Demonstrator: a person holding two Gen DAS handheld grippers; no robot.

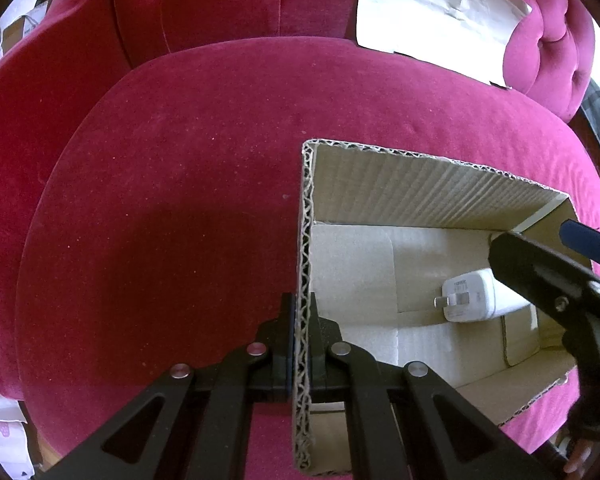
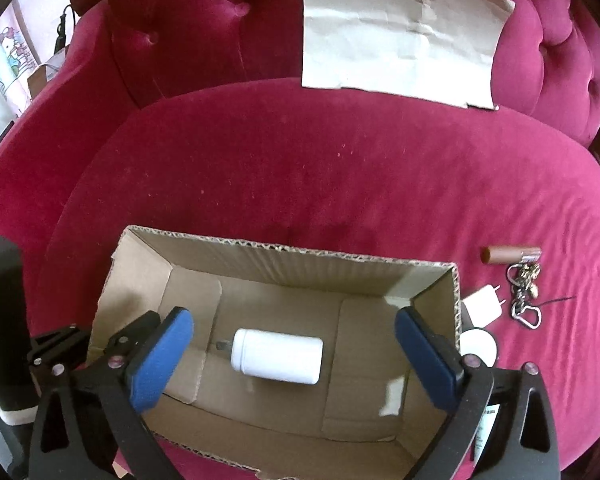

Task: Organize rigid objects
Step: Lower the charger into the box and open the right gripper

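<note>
Cardboard box (image 2: 260,264), one, is being gripped by left tongs (image 1: 302,334); one charger (image 2: 278,356) is lying inside under open right tongs (image 2: 292,344).

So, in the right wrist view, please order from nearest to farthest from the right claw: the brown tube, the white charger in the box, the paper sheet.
1. White charger, between the claw's pads.
2. Brown tube, right, outside the box.
3. Paper sheet, against the backrest.

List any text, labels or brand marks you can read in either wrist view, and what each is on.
None can be read.
White charger in the cardboard box: small grey print above the prongs, too blurred to read.
Item at the right wrist view's lower right edge: dark label print, too small and mostly hidden.
</note>
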